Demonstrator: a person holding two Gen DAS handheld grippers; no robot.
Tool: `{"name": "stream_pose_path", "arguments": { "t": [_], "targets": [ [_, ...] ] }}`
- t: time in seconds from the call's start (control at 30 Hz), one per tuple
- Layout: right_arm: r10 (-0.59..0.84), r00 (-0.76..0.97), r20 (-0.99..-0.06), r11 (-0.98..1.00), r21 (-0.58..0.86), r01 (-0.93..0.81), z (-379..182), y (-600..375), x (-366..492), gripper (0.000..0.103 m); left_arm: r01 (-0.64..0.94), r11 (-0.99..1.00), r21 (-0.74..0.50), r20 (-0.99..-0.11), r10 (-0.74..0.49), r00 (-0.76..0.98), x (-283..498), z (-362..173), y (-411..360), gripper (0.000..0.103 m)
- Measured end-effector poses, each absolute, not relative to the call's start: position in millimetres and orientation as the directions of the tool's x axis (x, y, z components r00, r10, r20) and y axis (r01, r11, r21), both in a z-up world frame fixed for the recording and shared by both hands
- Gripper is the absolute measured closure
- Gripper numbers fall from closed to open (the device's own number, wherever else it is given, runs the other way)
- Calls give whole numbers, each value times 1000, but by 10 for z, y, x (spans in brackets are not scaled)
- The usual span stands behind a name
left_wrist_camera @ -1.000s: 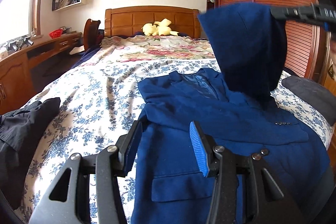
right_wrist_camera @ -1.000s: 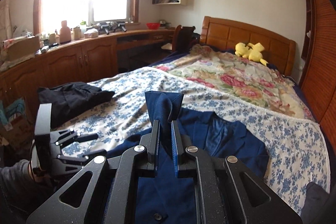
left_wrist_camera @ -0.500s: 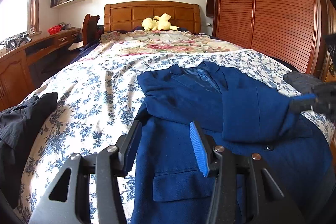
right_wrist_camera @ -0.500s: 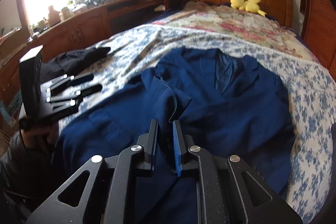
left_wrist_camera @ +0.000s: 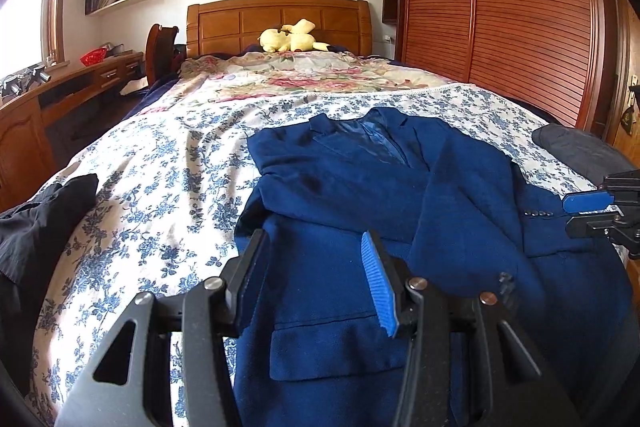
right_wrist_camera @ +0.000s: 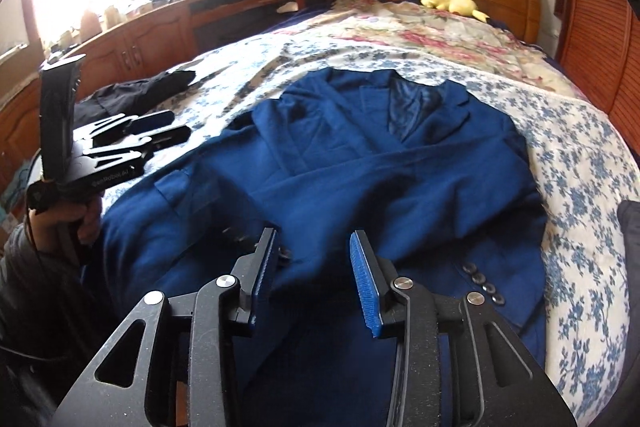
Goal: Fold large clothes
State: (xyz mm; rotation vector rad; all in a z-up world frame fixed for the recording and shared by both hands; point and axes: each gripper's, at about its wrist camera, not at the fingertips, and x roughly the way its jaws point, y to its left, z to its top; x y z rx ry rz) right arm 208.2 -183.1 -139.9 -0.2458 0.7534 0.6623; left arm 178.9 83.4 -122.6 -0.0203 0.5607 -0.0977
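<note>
A dark blue suit jacket (left_wrist_camera: 340,195) lies face up on the bed, collar toward the headboard; it also shows in the right wrist view (right_wrist_camera: 360,163). One sleeve (left_wrist_camera: 468,211) lies folded across its front. My left gripper (left_wrist_camera: 312,239) is open and empty, hovering over the jacket's lower left part near a pocket flap (left_wrist_camera: 332,347). My right gripper (right_wrist_camera: 312,243) is open and empty over the jacket's lower front; it shows at the right edge of the left wrist view (left_wrist_camera: 584,211). The left gripper shows in the right wrist view (right_wrist_camera: 160,131).
The bed has a blue-flowered sheet (left_wrist_camera: 160,187) and a floral quilt (left_wrist_camera: 312,79). A black garment (left_wrist_camera: 36,227) lies at the left edge, a dark one (left_wrist_camera: 576,151) at the right. A yellow plush toy (left_wrist_camera: 292,37) sits by the headboard. Wardrobe doors (left_wrist_camera: 500,7) stand to the right.
My right gripper carried the sleeve down from high in the air, laid it across the jacket's front, then opened and let it go. My left gripper stayed open and nearly still.
</note>
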Motion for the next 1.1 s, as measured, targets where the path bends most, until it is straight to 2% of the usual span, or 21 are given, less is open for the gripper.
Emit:
{"name": "stream_pose_path", "arguments": {
  "t": [0.3,0.8,0.87,1.1],
  "targets": [
    [406,584,-703,803,-30,-595,-1531,-1956,2131,64,116,991,-62,-537,-131,833,1741,-1196,813,57],
    [307,563,-767,849,-47,-527,-2165,-2158,2579,63,259,955,-142,-641,-288,712,1606,-1535,542,57],
    [318,563,-763,857,-24,-515,-2174,-2181,2600,59,262,955,-138,-654,-287,700,1623,-1572,518,64],
    [322,573,-754,860,-20,-509,-2203,-2190,2610,54,247,960,-132,-692,-268,670,1681,-1695,498,71]
  ]
}}
